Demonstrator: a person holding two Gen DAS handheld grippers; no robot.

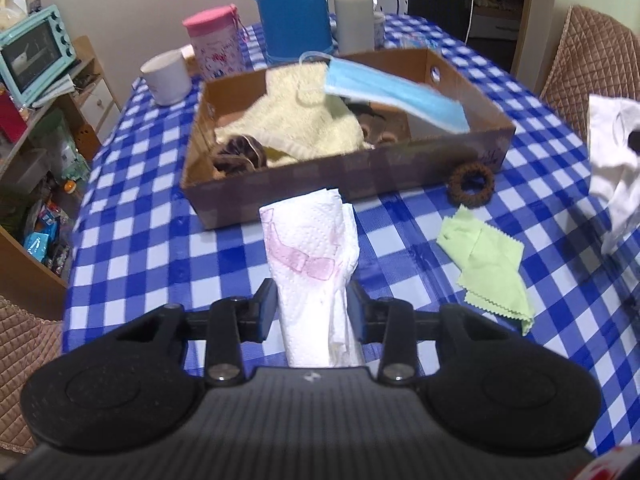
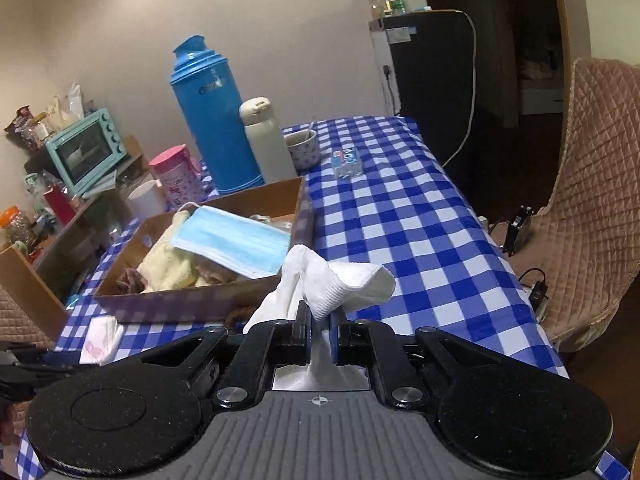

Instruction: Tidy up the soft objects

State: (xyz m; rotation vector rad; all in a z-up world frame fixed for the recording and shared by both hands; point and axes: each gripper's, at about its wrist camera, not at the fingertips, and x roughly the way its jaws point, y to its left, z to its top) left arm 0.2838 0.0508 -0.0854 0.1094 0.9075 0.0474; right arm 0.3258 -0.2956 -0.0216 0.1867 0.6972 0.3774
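Note:
My left gripper [image 1: 312, 304] is shut on a folded white paper napkin [image 1: 312, 248] with a pink print, held just in front of the cardboard box [image 1: 304, 184]. The box holds a cream towel [image 1: 304, 120], brown scrunchies [image 1: 236, 156] and a blue face mask [image 1: 392, 96] lying across its top. My right gripper [image 2: 320, 332] is shut on a white sock [image 2: 336, 284], right of the box [image 2: 180, 304]; the sock also shows at the right edge of the left wrist view [image 1: 612, 160]. A brown scrunchie [image 1: 471, 183] and a green cloth [image 1: 492, 268] lie on the checked tablecloth.
Behind the box stand a blue thermos [image 1: 294, 8], a white bottle [image 1: 354, 12], a pink canister [image 1: 218, 42] and a white mug [image 1: 166, 76]. A quilted chair [image 2: 588, 200] is at the right. Shelves with a teal oven [image 1: 34, 54] are at the left.

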